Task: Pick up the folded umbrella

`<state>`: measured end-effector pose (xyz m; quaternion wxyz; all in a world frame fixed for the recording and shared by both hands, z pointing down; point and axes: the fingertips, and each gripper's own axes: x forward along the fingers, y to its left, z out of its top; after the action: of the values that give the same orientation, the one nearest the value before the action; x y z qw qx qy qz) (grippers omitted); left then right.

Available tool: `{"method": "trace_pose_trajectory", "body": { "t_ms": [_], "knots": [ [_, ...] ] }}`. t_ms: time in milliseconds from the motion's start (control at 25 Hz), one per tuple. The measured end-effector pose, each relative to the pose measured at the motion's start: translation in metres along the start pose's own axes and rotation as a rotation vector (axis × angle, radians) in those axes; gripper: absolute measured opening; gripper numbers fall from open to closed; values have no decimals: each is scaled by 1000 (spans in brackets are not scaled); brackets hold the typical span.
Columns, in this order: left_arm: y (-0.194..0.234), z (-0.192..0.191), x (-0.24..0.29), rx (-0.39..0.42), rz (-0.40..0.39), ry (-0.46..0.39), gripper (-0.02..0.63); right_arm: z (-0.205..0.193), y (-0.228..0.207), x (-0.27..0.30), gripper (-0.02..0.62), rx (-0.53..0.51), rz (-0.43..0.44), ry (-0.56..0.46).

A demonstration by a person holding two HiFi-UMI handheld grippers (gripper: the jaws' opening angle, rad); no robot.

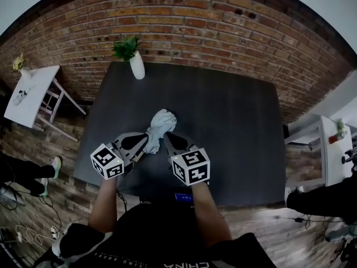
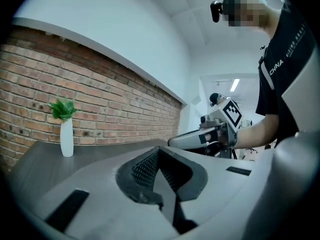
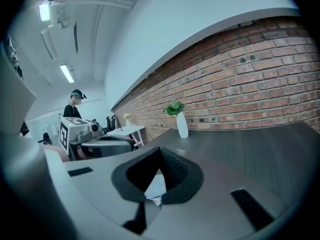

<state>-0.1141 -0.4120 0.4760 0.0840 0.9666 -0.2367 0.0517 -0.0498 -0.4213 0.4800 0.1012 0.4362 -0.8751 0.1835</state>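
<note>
Folded umbrella (image 1: 161, 121), a pale bundle, sits about midway across the bench (image 1: 234, 127), somewhat nearer the near edge than the far one. Only its upper, wider part shows plainly in the head view. Its narrow lower end disappears between the tips of the two grippers, and whether it rests on the bench or hangs just clear of it cannot be told. In the left gripper view the umbrella is almost wholly hidden behind that gripper's own body. In the right gripper view only a small pale patch of it shows, low in the gap between the pads. The near edge of the bench is cut off by the person's arms and dark shirt.

A white vase (image 1: 137, 66) stands upright near the far edge, toward the far left corner, with a green plant (image 1: 127, 47) in it.

The left gripper (image 1: 146, 144) has its jaws drawn together at the tips, with a thin grey wedge between the pads. The umbrella's narrow end runs into them, so it is clenched on the fabric. The right gripper (image 1: 167, 138) is likewise closed to a point, pinching the pale fabric from the other side
</note>
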Motion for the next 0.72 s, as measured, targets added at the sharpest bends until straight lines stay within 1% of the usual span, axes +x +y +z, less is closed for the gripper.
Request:
{"method": "trace_pose_trajectory", "body": {
  "t_ms": [120, 200, 320, 400, 480, 560, 640, 720],
  "knots": [
    [-1, -2, 5, 37, -5, 66, 2, 0, -3, -2, 8, -3, 19, -1],
    [-7, -2, 9, 32, -37, 86, 11, -1, -6, -4, 8, -6, 31, 0],
    [-20, -4, 15, 70, -103, 127, 9, -2, -11, -8, 8, -6, 50, -1],
    [-26, -5, 20, 61, -122, 159, 6, -1, -15, -12, 8, -6, 66, -6],
    [-28, -1, 26, 32, -123, 166, 6, -1, -20, -15, 8, -8, 83, -11],
    [-29, 3, 32, 12, -109, 146, 5, -1, -27, -20, 8, -8, 97, -15],
    [-30, 3, 39, -15, -81, 134, 5, -4, -35, -26, 8, -11, 108, -11],
    [-29, -4, 45, -38, -46, 153, 5, -9, -40, -30, 8, -22, 119, 5]
  ]
}}
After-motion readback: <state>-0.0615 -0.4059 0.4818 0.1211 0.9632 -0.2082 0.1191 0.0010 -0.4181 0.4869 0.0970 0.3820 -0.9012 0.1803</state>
